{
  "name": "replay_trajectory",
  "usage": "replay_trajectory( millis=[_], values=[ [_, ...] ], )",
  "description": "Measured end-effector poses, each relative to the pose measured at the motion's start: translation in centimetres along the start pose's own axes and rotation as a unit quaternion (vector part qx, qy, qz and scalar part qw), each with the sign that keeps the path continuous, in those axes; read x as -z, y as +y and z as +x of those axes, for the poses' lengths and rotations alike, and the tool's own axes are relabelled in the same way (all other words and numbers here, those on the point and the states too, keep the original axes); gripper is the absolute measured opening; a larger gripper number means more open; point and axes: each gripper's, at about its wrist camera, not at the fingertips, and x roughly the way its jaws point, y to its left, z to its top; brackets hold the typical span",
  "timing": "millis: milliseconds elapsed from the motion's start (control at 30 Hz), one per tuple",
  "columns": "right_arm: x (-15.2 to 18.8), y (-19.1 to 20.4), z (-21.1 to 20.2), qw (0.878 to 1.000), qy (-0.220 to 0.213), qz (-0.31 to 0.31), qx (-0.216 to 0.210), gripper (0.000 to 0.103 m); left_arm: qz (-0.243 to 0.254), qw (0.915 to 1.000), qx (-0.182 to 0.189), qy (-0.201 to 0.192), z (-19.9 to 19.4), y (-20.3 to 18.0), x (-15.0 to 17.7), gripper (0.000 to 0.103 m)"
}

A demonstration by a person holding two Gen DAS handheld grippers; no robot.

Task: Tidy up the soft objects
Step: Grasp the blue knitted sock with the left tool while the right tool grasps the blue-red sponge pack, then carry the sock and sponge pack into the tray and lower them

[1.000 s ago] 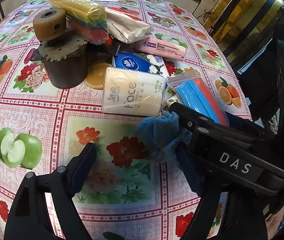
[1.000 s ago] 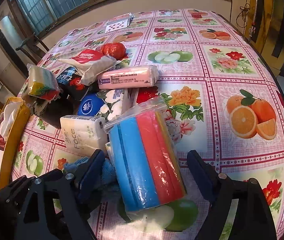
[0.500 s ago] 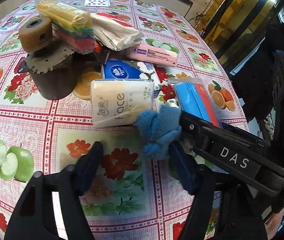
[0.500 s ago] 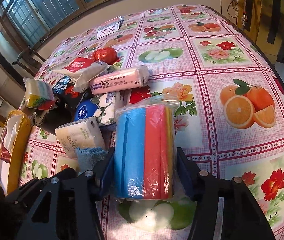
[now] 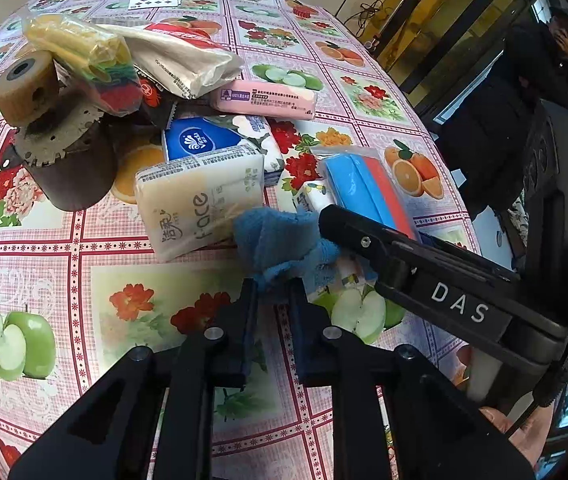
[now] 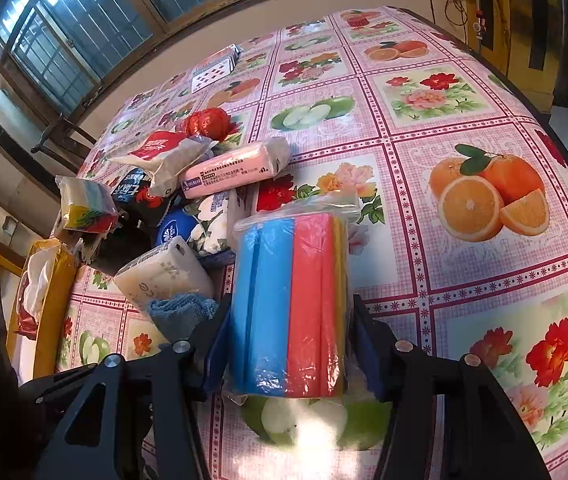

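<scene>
The surface [image 5: 64,248] carries a tablecloth printed with fruit and flowers, and soft goods lie clustered on it.

Left wrist view, from left to right:
- A brown roll [image 5: 24,88] rests on a dark cylinder [image 5: 72,164].
- A bagged multicolour sponge pack [image 5: 88,64] leans on the roll.
- A white tissue pack with a red top [image 5: 180,60] lies just beside the sponge pack.
- A pink pack [image 5: 264,100] lies near the middle.
- A blue tissue pack [image 5: 212,140] sits below the pink pack.
- A cream tissue pack [image 5: 200,204] overlaps the near edge of the blue tissue pack.
- The left gripper [image 5: 272,292] has its fingers clenched on a bunched blue cloth [image 5: 280,240]. The cloth touches the cream tissue pack.
- The body of the other gripper, marked DAS, crosses the right of this view.

Right wrist view, from left to right:
- A yellow container [image 6: 56,280] sits at the left edge of the surface.
- The cream tissue pack and the blue cloth lie left of centre.
- The right gripper [image 6: 290,340] has its fingers pressed against both long sides of a bagged pack of blue, red and yellow sponges [image 6: 292,300]. The pack stands upright between the fingers, over a printed apple.
- A red wrapped item [image 6: 208,122] and a sheet of playing cards [image 6: 212,72] lie toward the far edge.
</scene>
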Motion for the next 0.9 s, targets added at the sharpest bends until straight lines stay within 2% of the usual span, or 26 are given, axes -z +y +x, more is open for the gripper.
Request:
replay_trajectory(
  millis=[100,333,400,467,567,633,733,900],
  values=[
    [0.0,0.1,-0.4,1.0,-0.005,-0.002,0.004,0.053,0.005,1.0,-0.006,-0.006,-0.5,0.2,0.0,0.0],
    [0.2,-0.2,-0.8,1.0,-0.013,0.006,-0.001,0.052,-0.006,0.9999,0.008,-0.012,-0.7,0.7,0.1,0.0],
    [0.1,-0.3,-0.7,1.0,-0.01,0.007,-0.003,0.052,-0.022,0.9994,0.024,-0.014,-1.1,1.0,-0.1,0.012],
    [0.0,-0.7,-0.5,1.0,-0.009,0.014,-0.007,0.052,-0.024,0.9989,0.031,-0.024,-1.4,1.0,-0.2,0.069],
    [0.1,-1.3,-0.4,1.0,-0.008,0.023,-0.013,0.052,-0.031,0.9985,0.033,-0.032,-1.7,0.9,-0.4,0.072],
    [0.0,-1.3,-0.3,1.0,-0.007,0.023,-0.016,0.052,-0.025,0.9994,0.006,-0.024,-1.4,0.6,-0.5,0.073],
    [-0.1,-1.3,-0.3,1.0,-0.008,0.021,-0.017,0.052,-0.037,0.9993,0.004,0.002,-0.2,1.0,-0.7,0.073],
    [-0.3,-1.5,-0.3,1.0,-0.009,0.023,-0.017,0.052,-0.045,0.999,-0.002,-0.003,0.6,1.3,-1.0,0.07]
  ],
)
